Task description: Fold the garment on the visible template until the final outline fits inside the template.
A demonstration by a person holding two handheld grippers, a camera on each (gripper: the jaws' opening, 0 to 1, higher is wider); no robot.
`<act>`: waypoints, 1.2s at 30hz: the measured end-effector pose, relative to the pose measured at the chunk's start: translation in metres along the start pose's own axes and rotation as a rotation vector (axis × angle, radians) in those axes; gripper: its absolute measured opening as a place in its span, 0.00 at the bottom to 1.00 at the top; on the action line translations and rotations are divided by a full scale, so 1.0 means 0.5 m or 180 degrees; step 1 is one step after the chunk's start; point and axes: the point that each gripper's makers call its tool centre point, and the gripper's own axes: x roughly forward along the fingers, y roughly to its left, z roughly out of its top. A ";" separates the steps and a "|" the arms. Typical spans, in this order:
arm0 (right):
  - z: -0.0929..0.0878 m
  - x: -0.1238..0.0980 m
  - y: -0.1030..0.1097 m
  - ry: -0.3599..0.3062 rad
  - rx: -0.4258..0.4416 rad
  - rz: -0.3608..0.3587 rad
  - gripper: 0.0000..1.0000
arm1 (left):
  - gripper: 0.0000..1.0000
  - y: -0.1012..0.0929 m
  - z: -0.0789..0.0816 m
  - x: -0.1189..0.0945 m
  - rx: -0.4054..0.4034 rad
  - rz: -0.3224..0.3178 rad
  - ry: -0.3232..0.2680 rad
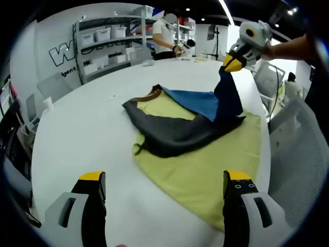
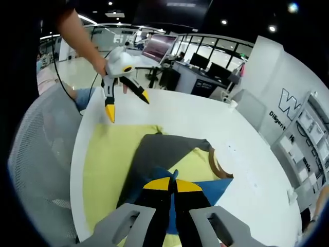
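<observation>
Fold under way: right gripper [image 2: 174, 186] clamped on garment [image 1: 180, 128], lifting a corner above the yellow template [image 1: 216, 170]; left gripper [image 1: 163, 188] open, empty.

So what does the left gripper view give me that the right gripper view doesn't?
Left gripper view: the right gripper holding up a corner of the dark grey and blue garment, plus grey storage shelves. Right gripper view: the left gripper open above the table, plus desks with dark monitors. Shared: the garment lying on the yellow-green template mat on the white table.
</observation>
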 end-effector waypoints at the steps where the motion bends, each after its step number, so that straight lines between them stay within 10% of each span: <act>1: -0.001 -0.003 -0.008 0.0004 0.0002 -0.0025 0.00 | 0.92 0.000 0.000 0.000 0.0002 -0.0001 0.0002; 36: -0.037 -0.220 -0.361 -0.0163 0.0492 -0.1322 0.00 | 0.91 -0.002 -0.017 -0.005 -0.0017 -0.0011 0.0088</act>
